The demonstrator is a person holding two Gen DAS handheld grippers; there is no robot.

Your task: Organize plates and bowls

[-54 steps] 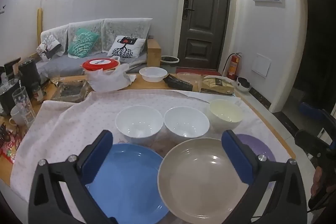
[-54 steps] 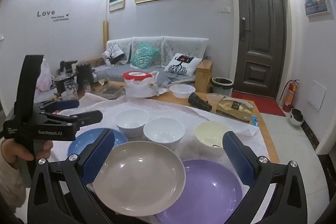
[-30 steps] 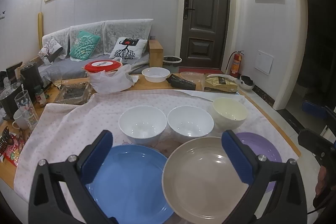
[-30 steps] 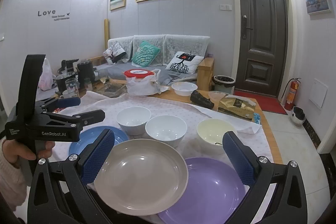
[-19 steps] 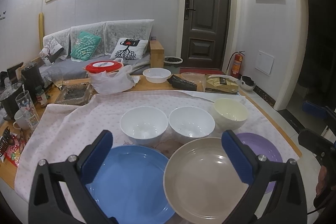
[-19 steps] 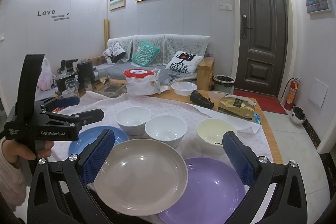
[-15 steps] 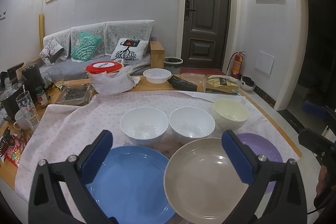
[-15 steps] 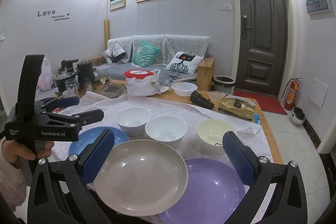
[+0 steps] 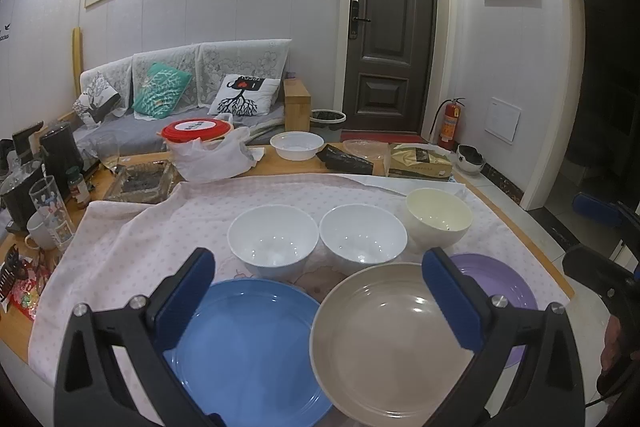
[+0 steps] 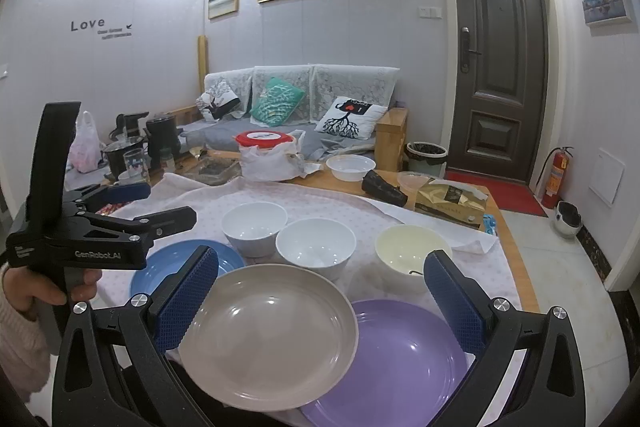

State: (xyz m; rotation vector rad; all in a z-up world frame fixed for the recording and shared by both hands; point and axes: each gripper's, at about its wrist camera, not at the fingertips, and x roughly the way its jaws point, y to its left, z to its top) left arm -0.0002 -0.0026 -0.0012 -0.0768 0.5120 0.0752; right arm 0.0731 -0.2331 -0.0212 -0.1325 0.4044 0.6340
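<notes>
Both the left gripper (image 9: 318, 291) and right gripper (image 10: 320, 293) are hovering wide open and empty over the beige plate (image 10: 268, 335) (it is overlapping the purple plate (image 10: 404, 359)), so lifting it by its rim looks safest.

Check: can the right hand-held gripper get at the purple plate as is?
Probably yes. The right hand-held gripper is open above the purple plate, whose right side lies bare. The beige plate overlaps its left edge, so come in from the right.

The beige plate (image 10: 268, 335) overlaps the purple plate (image 10: 404, 359) (its left rim hidden); the blue plate (image 10: 160, 277) sits partly behind the left gripper (image 10: 160, 205).
</notes>
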